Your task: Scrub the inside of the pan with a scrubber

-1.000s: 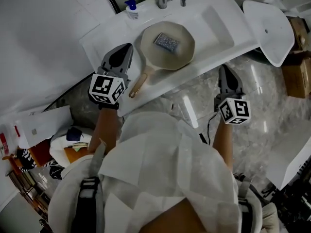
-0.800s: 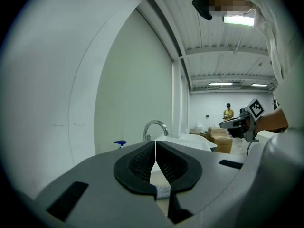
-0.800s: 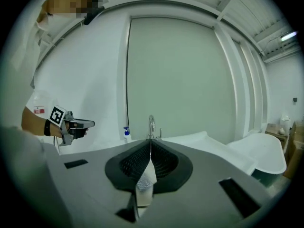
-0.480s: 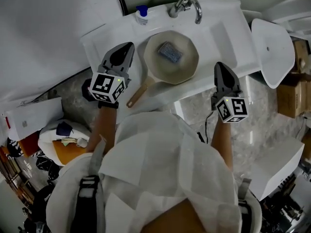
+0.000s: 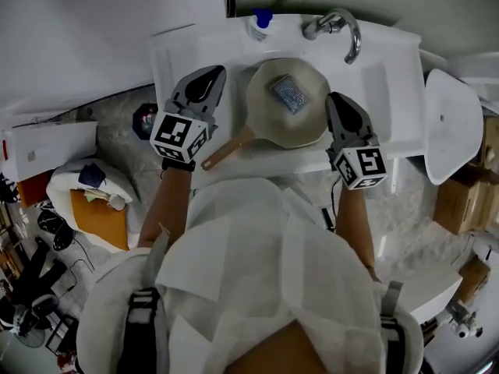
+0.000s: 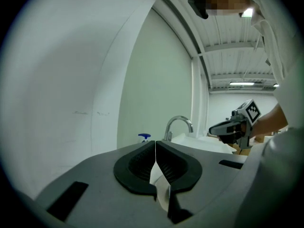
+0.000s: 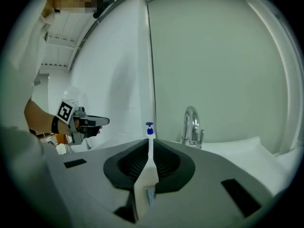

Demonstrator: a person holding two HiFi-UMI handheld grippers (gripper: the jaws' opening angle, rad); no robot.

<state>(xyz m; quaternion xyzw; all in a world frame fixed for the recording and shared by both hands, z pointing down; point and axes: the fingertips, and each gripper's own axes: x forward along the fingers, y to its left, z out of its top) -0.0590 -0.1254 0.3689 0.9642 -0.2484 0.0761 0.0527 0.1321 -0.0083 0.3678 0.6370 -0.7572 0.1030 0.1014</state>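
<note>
Head view puts the pan [image 5: 279,127] on the white sink top [image 5: 376,84], between my two grippers, with the scrubber [image 5: 290,93] lying inside it toward the far side. The left gripper [image 5: 209,76] and the right gripper [image 5: 337,101] both have their jaws pressed together on nothing. I judge the scrubber comes first: I should open the right jaws, reach over the pan's right rim, and steady the wooden handle [image 5: 224,151] with the left.

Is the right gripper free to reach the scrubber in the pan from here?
Probably yes. The scrubber lies uncovered in the pan, and the right gripper sits just beside the rim with nothing between; its shut jaws must open first.
</note>
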